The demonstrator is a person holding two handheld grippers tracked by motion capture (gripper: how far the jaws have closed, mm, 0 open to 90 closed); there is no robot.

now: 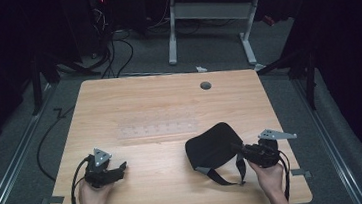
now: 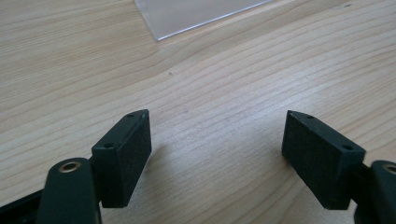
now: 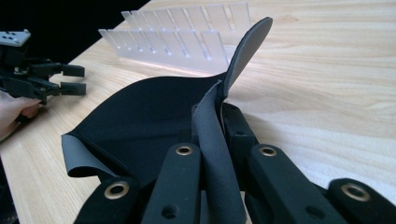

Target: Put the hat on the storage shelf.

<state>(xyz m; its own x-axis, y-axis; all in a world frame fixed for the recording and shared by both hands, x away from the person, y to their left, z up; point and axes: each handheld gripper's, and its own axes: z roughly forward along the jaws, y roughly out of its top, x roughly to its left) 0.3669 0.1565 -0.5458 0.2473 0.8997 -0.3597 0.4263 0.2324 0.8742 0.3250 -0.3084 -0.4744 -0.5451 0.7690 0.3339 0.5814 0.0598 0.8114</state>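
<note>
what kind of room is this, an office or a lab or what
Probably a lab or workshop set up for recording: a bare wooden table under a fixed camera, loose cables on the grey floor, and another white-legged desk behind.

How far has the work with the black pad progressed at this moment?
Done: the right gripper has shut on the edge of the black pad and holds one side raised off the table. In hand: that lift. Left: the left gripper stands open and apart from the pad, holding nothing. The clear slotted rack is untouched.
</note>
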